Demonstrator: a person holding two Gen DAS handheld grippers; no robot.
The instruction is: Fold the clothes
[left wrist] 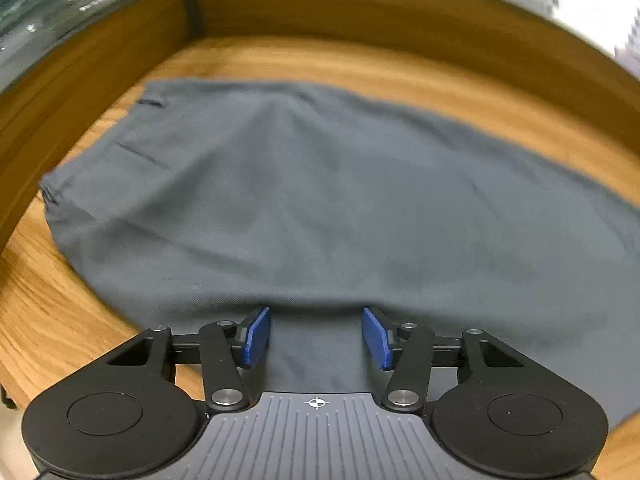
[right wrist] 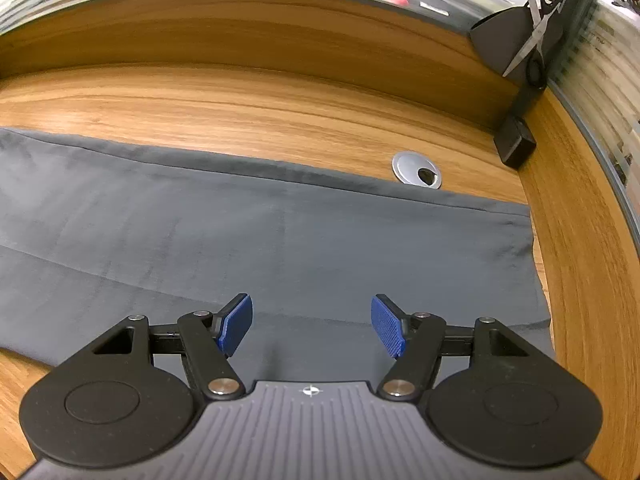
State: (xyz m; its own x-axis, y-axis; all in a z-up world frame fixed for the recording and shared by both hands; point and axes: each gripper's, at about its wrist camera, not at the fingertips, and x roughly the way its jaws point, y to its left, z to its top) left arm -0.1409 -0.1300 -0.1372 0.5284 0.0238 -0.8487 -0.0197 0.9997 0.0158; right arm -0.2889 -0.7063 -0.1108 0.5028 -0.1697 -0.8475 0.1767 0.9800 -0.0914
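Note:
Grey trousers (left wrist: pixel 304 192) lie flat on a wooden desk (left wrist: pixel 48 320). The left wrist view shows their waist end, with pocket slits at the far left. My left gripper (left wrist: pixel 316 334) is open and empty, its blue pads just above the near edge of the cloth. The right wrist view shows the leg end of the trousers (right wrist: pixel 280 248), with the hems at the right. My right gripper (right wrist: pixel 312 326) is open and empty over the near edge of the cloth.
A raised wooden back panel (right wrist: pixel 280 28) and side panels (right wrist: pixel 580 260) bound the desk. A silver cable grommet (right wrist: pixel 417 169) sits just beyond the trousers. A black box (right wrist: pixel 515 141), a dark holder (right wrist: pixel 508 40) and scissors (right wrist: pixel 534 28) stand in the far right corner.

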